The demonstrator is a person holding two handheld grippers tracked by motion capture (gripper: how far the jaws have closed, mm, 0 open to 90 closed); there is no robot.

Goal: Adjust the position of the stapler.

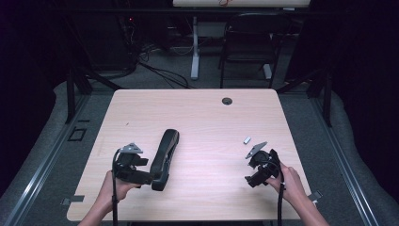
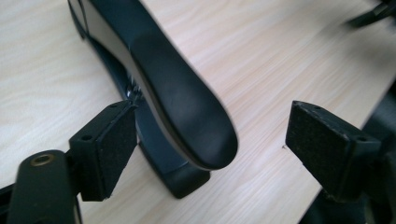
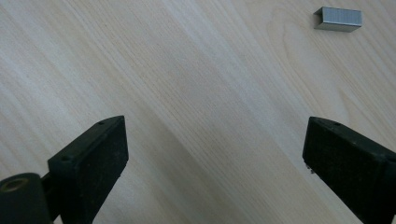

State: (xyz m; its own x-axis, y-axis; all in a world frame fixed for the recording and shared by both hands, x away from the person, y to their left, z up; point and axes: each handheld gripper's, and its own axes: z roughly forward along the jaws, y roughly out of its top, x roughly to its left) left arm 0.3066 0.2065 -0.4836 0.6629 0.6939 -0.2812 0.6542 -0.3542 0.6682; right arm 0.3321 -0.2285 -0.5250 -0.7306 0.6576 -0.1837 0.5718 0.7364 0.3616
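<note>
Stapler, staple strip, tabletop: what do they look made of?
Stapler: the black top looks like smooth, semi-gloss moulded plastic with soft highlights; a bright edge beneath it suggests metal.
Staple strip: grey metal, from its brushed sheen and crisp folded channel shape.
Tabletop: pale wood-grain surface, matte and very even, so probably laminate rather than solid wood.

Pale wooden table (image 1: 197, 113) bears a black stapler (image 1: 164, 157) and staple strip (image 1: 247, 140)

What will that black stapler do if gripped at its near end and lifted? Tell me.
The stapler looks rigid, so it should not flop. It is long, so held at one end it will probably sag away. Its glossy rounded top may slip between the jaws.
</note>
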